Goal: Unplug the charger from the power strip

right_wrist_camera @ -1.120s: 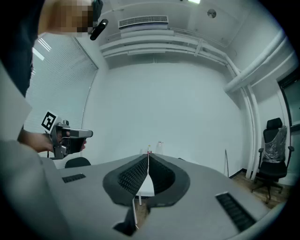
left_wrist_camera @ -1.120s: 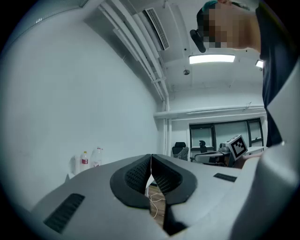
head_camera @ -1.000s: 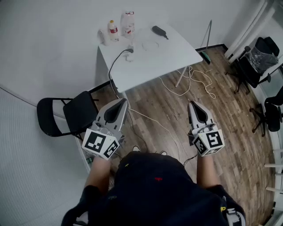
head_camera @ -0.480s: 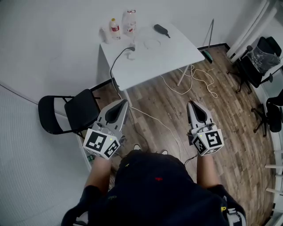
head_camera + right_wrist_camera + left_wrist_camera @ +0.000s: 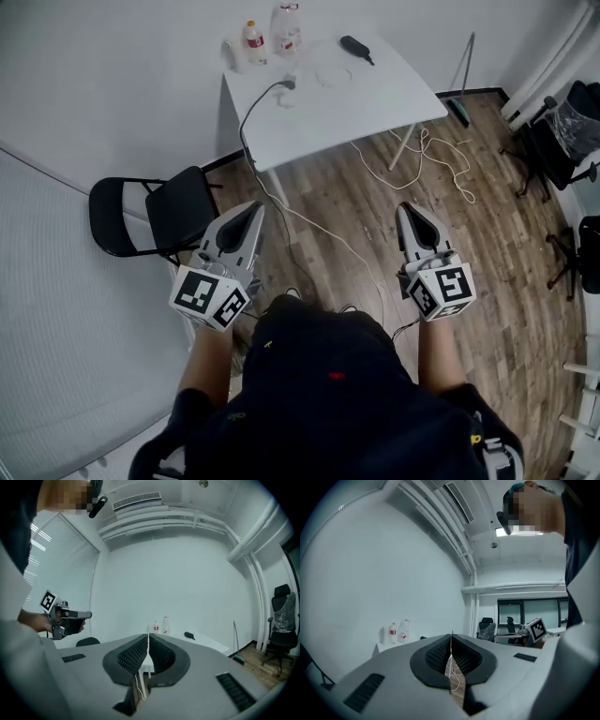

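At the far end of the white table (image 5: 366,108) lies a small white block (image 5: 287,97), likely the power strip with the charger; a dark cable (image 5: 249,122) runs from it over the table edge to the floor. Both grippers are held level, well short of the table, over the wooden floor. My left gripper (image 5: 257,205) is shut with nothing in it, its jaws meeting in a line (image 5: 451,635). My right gripper (image 5: 404,207) is also shut and empty (image 5: 148,636).
Two bottles (image 5: 270,36), a black object (image 5: 355,47) and a coil of white cable (image 5: 328,75) share the table. A black folding chair (image 5: 155,216) stands at the left. Loose white cable (image 5: 427,150) lies on the floor, with office chairs (image 5: 562,127) at the right.
The table has slid up and to the right in the head view. Both grippers have sunk slightly and stay shut.
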`<state>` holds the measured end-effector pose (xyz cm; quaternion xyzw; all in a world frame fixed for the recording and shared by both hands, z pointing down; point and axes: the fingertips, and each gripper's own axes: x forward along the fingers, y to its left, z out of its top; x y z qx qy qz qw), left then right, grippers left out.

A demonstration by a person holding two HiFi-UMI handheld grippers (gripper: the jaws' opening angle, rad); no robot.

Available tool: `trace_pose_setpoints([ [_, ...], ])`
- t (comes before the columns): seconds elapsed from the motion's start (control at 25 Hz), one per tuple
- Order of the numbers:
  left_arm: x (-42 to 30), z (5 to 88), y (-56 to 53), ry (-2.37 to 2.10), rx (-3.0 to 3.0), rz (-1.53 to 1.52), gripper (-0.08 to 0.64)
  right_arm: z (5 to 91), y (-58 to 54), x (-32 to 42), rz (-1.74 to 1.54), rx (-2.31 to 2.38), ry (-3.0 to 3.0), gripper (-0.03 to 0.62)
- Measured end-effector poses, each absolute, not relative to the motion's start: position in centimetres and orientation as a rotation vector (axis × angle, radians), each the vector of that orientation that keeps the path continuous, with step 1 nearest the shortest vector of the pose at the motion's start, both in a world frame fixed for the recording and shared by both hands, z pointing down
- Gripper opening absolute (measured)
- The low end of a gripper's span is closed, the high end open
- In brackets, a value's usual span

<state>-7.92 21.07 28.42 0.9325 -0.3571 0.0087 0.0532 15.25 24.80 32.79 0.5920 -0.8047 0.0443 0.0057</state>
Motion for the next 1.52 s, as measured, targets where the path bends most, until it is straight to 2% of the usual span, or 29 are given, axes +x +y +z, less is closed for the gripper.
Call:
trace_pose_setpoints([
  [0.52,-7.8,30.6,20.5,-1.181,2.759,0.055,0.023,36.2,23.3,16.8,0.228,1.781,-2.539,0.026],
  [0.88,-7.6,31.2,10.3,-1.073,2.808,0.001,0.023,35.9,14.3,15.8,0.16,1.817,-2.455,0.026],
  [1.52,-14.2,33.5,-9.5,-0.944,2.846,0.089,0.023,36.6,-4.9,7.5,0.208,1.839,-2.39,0.026],
])
